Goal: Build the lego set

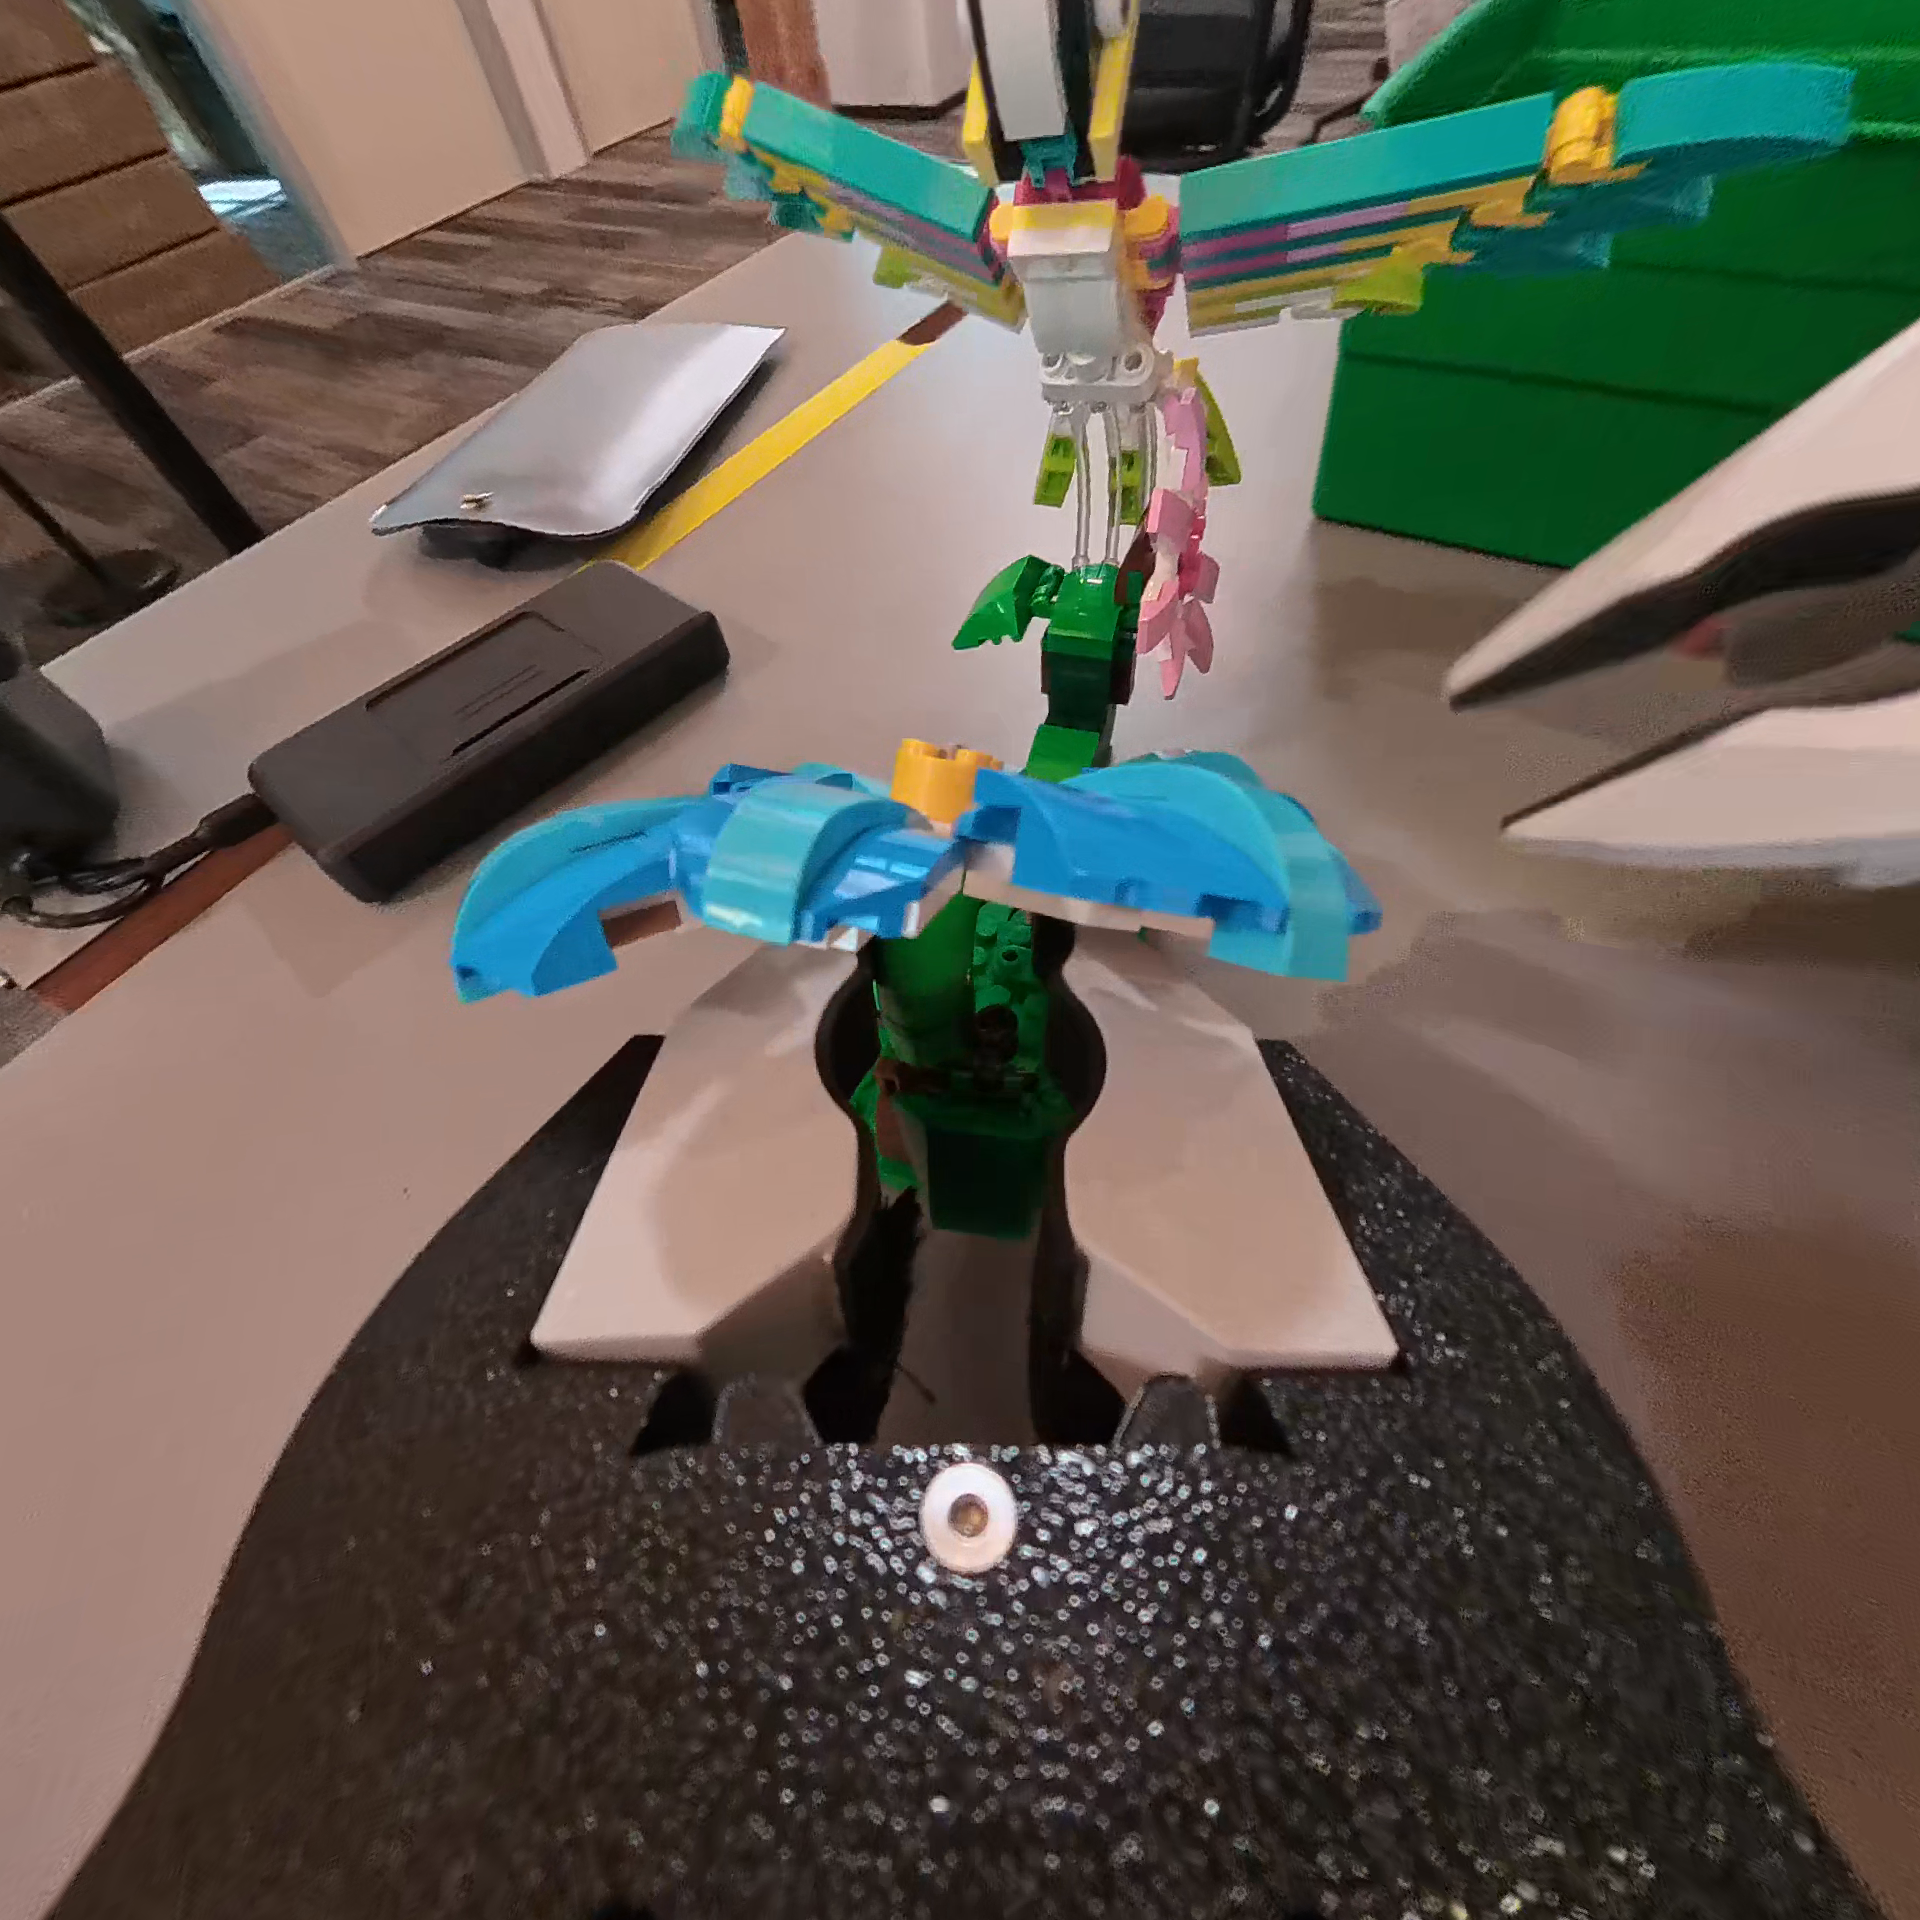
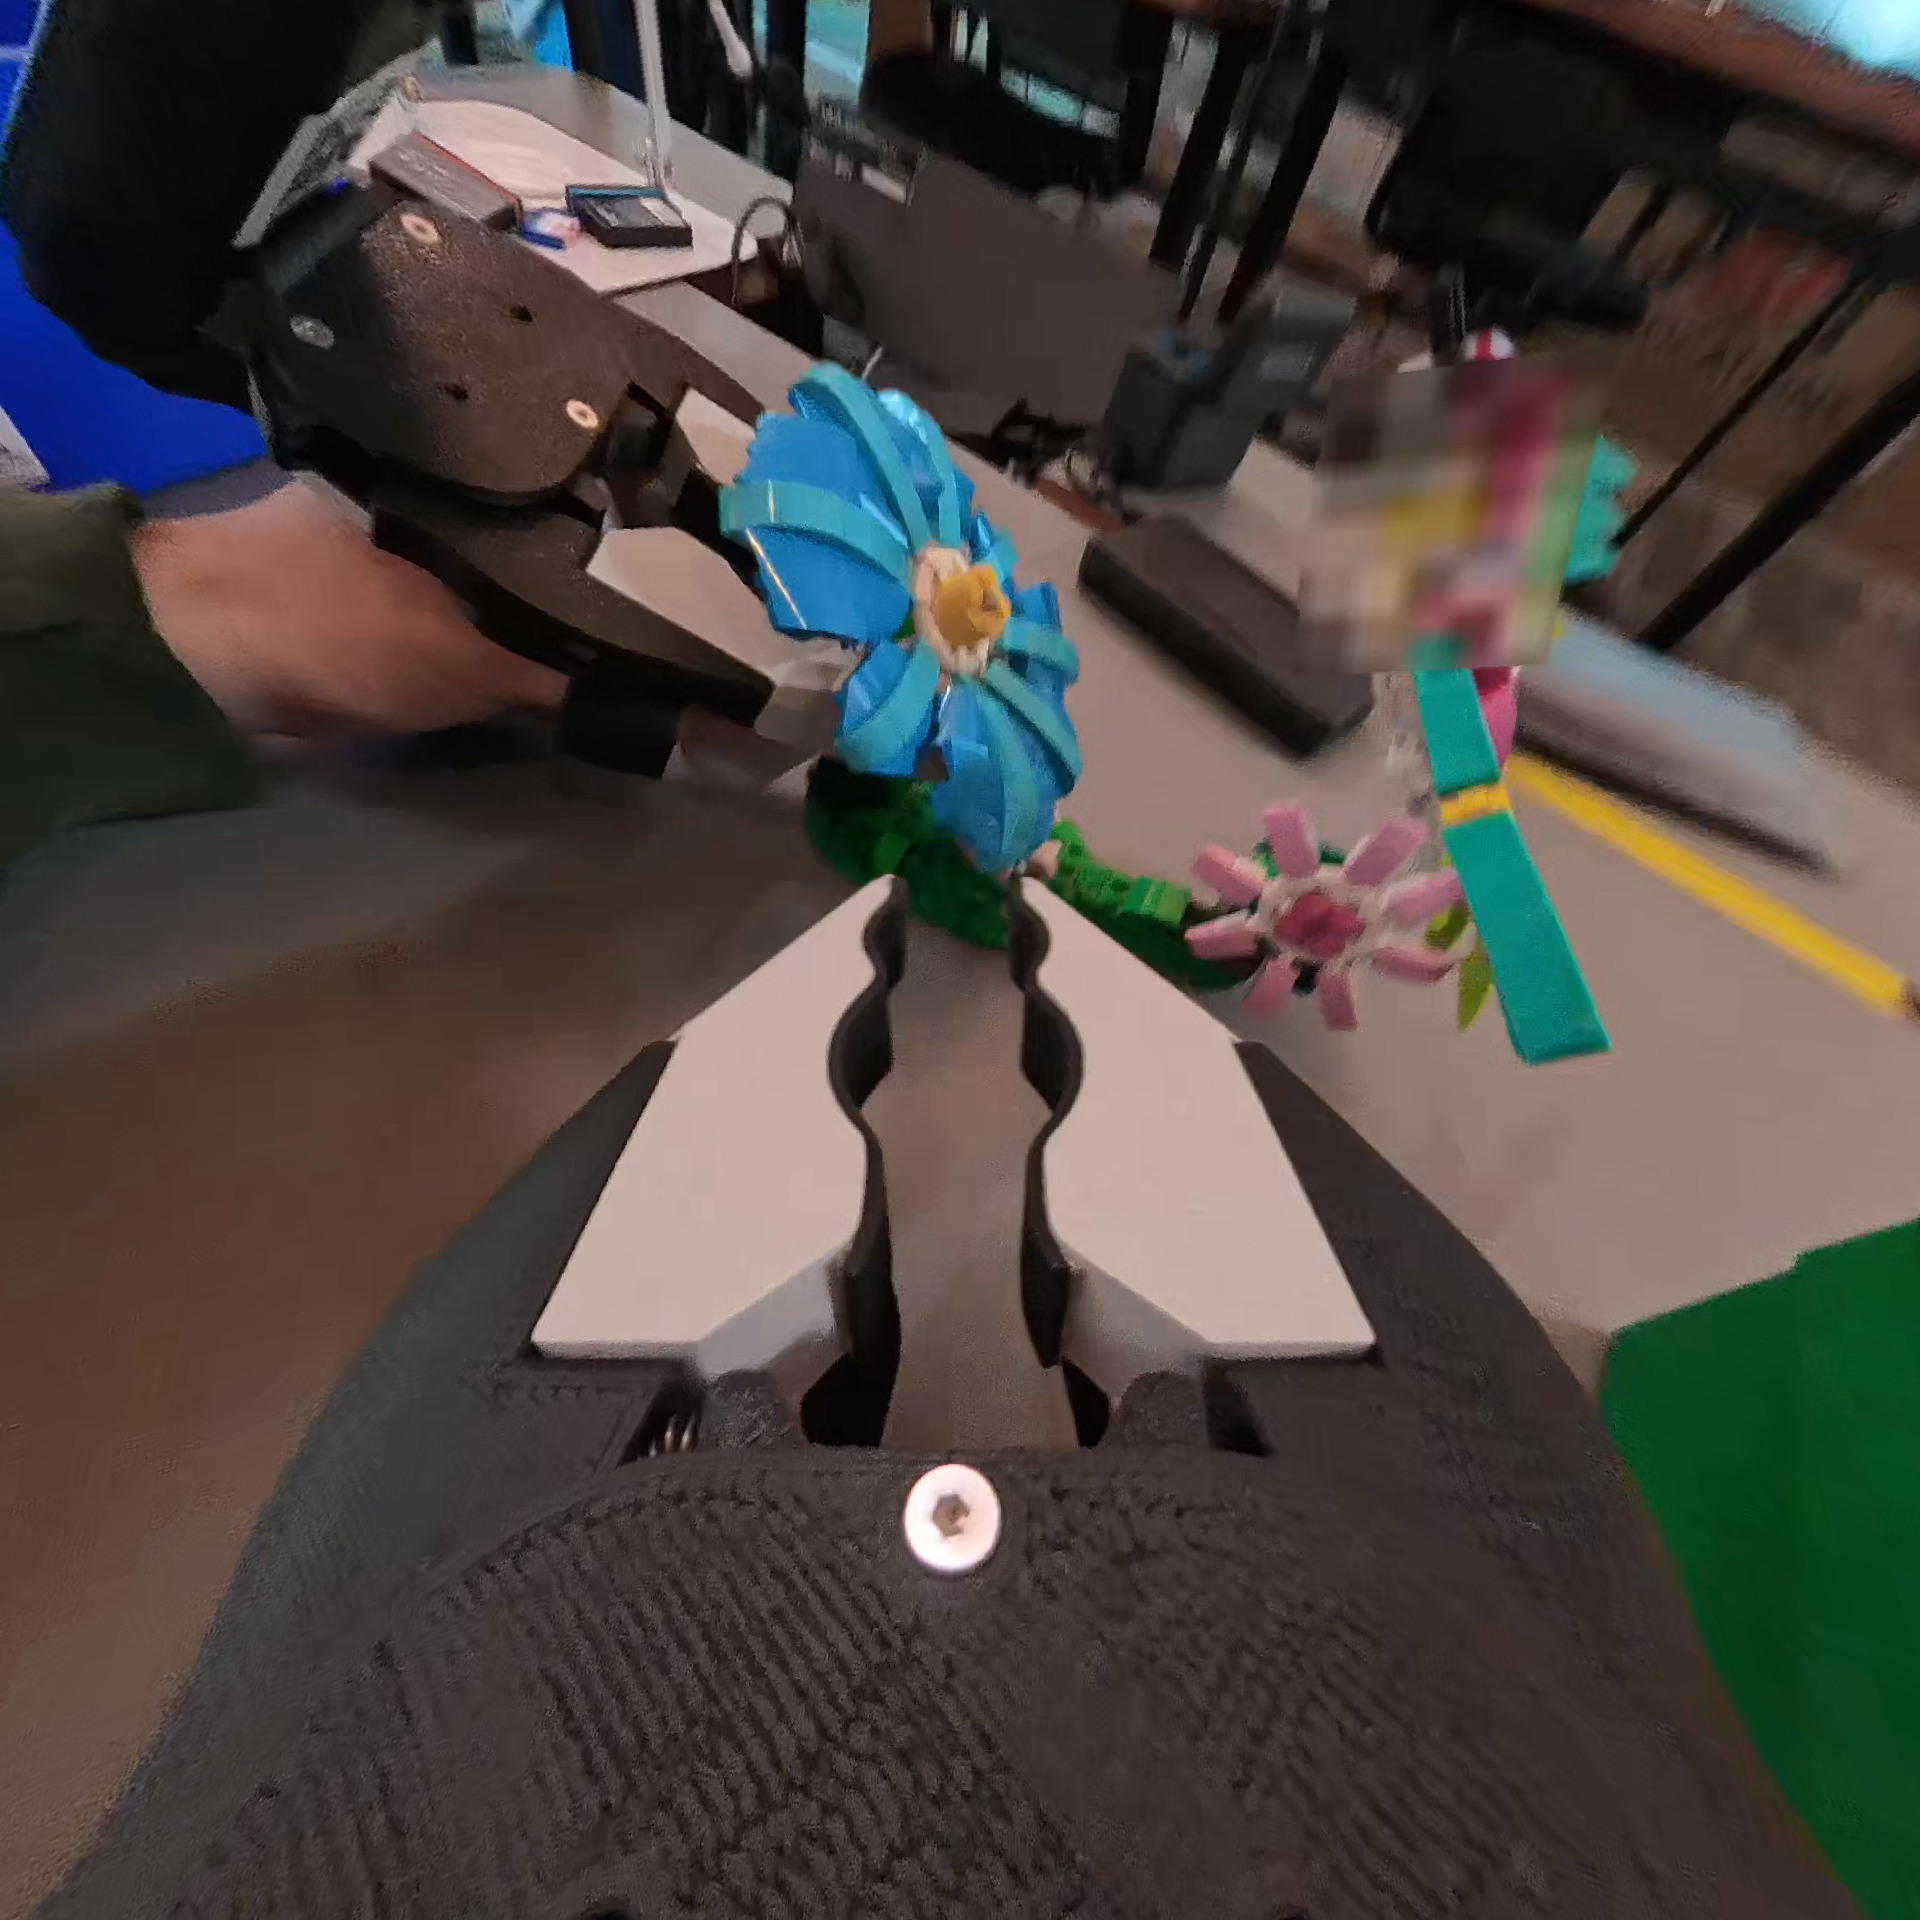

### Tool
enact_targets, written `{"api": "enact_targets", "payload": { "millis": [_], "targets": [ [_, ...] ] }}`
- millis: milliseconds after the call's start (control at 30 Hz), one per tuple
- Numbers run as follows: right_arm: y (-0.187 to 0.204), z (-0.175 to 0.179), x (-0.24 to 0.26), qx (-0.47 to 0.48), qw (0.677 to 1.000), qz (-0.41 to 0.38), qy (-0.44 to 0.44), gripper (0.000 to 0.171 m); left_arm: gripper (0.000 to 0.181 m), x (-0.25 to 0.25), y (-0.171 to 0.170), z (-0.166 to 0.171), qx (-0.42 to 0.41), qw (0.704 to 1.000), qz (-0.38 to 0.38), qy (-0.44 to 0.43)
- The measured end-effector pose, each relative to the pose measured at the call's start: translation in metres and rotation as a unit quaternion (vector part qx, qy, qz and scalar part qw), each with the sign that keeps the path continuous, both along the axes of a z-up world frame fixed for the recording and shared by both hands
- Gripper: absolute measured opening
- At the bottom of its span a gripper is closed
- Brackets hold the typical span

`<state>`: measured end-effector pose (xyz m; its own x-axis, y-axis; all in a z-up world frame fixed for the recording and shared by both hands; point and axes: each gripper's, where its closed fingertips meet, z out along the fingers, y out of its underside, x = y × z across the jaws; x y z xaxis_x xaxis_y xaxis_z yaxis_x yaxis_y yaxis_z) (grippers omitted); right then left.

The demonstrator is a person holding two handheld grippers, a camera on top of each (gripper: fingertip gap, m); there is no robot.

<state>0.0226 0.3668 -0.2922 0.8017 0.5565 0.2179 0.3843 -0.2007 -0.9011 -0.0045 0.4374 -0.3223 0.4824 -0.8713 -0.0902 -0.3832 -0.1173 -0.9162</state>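
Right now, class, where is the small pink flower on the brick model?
In the right wrist view the pink flower sits right of centre, low on the green stem, below and right of the blue flower and beside the bird's teal wing.

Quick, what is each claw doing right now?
Left claw: closed on the green stem of the brick flower model.
Right claw: open, holding nothing.
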Motion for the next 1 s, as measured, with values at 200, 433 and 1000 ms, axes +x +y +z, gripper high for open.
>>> {"api": "enact_targets", "payload": {
  "millis": [200,433,1000],
  "targets": [
    [0.017,0.013,-0.022,0.182,0.981,0.031,-0.054,0.049,0.019,-0.002,-0.001,-0.001,-0.004,1.000,0.019,0.005],
    [0.029,0.009,-0.038,0.230,0.965,0.039,-0.119,0.051,0.015,-0.003,0.000,-0.002,0.001,1.000,0.024,0.018],
    [0.031,0.012,-0.050,0.250,0.959,0.066,-0.118,0.033,0.035,-0.015,-0.006,-0.012,0.008,0.999,-0.018,0.048]
  ]
}}
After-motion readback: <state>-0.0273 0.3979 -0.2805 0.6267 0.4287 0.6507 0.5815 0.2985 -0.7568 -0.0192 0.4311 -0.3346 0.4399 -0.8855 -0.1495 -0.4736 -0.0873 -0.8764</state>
